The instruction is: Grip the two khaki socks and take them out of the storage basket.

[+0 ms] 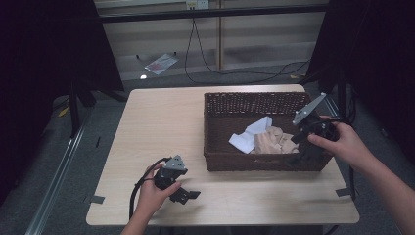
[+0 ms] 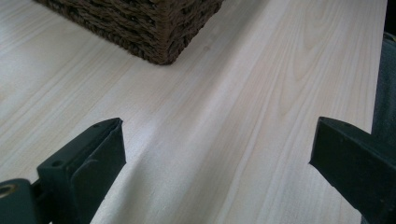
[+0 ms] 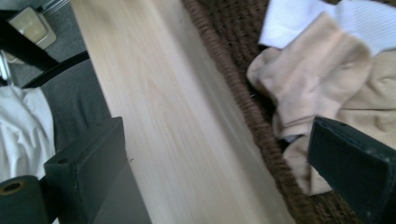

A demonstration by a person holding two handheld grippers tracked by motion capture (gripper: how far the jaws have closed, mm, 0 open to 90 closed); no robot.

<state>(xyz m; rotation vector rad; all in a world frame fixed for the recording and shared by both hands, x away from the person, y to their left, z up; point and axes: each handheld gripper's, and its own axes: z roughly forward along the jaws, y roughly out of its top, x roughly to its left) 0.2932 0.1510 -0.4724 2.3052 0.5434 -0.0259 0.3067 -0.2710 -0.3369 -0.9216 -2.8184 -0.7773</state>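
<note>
Landmark: wicker basket [image 1: 215, 132] on the pale wood worktop [image 1: 156, 127].

Nearest, front-left of the basket: left hand-held gripper [image 1: 188, 196] low over bare worktop, jaws wide apart, holding nothing; the basket's corner [image 2: 163, 51] lies ahead of it.

At the basket's right front corner: right hand-held gripper [image 1: 301, 156], jaws spread and empty, straddling the rim [image 3: 243, 107].

Inside the basket, toward its front right: beige socks [image 1: 271, 142], touching the white cloth [image 1: 247, 134] just left of them.

Beyond the basket: black cable [image 1: 235, 73] and a packet [image 1: 160, 62] on the floor. No legible writing.
</note>
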